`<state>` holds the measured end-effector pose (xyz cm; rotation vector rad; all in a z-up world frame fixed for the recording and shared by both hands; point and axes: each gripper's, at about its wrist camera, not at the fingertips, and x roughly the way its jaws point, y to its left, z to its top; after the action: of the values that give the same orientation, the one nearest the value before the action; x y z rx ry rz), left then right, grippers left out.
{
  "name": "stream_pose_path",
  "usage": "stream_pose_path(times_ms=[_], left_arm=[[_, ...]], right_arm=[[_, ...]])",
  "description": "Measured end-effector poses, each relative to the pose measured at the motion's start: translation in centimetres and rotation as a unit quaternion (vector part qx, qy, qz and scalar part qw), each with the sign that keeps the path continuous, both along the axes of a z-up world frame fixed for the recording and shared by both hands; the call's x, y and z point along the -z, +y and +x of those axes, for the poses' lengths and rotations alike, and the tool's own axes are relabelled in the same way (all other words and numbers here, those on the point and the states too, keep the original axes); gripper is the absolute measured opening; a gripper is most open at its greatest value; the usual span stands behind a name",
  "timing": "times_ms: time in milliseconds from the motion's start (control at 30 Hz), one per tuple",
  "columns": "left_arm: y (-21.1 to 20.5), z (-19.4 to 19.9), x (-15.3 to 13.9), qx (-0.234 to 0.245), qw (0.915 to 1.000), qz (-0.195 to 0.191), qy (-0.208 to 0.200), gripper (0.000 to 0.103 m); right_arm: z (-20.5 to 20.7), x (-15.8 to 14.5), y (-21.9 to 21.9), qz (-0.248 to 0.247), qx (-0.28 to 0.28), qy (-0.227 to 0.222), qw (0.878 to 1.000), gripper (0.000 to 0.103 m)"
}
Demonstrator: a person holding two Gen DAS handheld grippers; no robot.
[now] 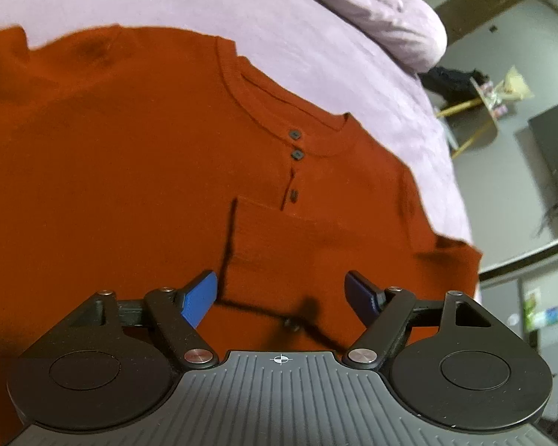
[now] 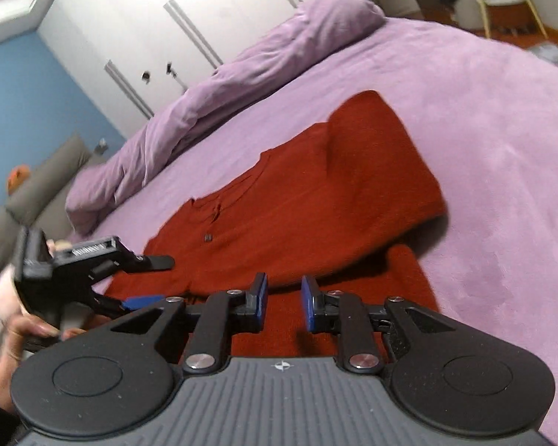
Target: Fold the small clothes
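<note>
Shirt soft, light, limp on bed; best pinched at hem or sleeve edge; left gripper fingers wide apart, right gripper slightly parted, both empty

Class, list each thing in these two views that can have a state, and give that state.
Rust-red henley shirt: flat on the bed, one side folded over.
Left gripper: open, empty, above the shirt.
Right gripper: slightly open, empty.
Purple duvet: bunched along the bed's edge.
Wardrobe doors: closed.

Lilac bedspread filling frame centre; rolled duvet lying upper left, white wardrobe and blue wall showing behind.
</note>
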<state>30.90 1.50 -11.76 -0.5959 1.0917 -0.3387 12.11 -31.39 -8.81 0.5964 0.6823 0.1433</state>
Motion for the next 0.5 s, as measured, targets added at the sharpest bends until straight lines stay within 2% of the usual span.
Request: stream_pose_path(times_ms=[33,100,133,167,233,300,367,433,500], left_arm=[[-0.2,0.4,0.2,-0.003,1.0000,-0.004,0.001,0.073],[-0.8,0.9,0.4,0.002,1.0000,-0.007,0.001,0.042],[-0.9,1.2,0.5,0.007,0.9999,-0.006,0.012,0.018],[-0.9,1.4,0.7,0.011,0.9996,-0.009,0.026,0.014],[-1.2,1.5,0.2,0.017,0.9997,0.004,0.017,0.011],[-1.3,1.2,-1.5,0.027,0.9994,0.014,-0.019,0.010],[-0.5,0.6,-4.1,0.027,0.9965,0.030,-0.074,0.010],[0.6,-0.2,-6.4,0.025,0.9884,0.080,-0.127,0.010],[1.8,-0.7,-7.7,0.017,0.9727,0.167,-0.160,0.010]], right_arm=[[-0.2,0.1,-0.2,0.009,0.003,0.001,1.000,0.020],[-0.2,0.4,-0.3,0.017,0.004,0.004,1.000,0.020],[0.0,0.5,-0.2,0.015,0.006,0.007,1.000,0.020],[-0.2,0.4,-0.4,0.014,0.007,0.007,1.000,0.020],[0.1,0.2,-0.3,0.009,0.009,0.004,1.000,0.020],[0.0,-0.2,-0.4,0.002,0.011,0.003,1.000,0.020],[0.1,-0.6,-0.6,-0.009,0.016,0.000,1.000,0.020],[0.3,-1.0,-0.8,-0.018,0.024,0.004,1.000,0.020],[0.8,-1.2,-1.1,-0.026,0.029,0.006,0.999,0.020]])
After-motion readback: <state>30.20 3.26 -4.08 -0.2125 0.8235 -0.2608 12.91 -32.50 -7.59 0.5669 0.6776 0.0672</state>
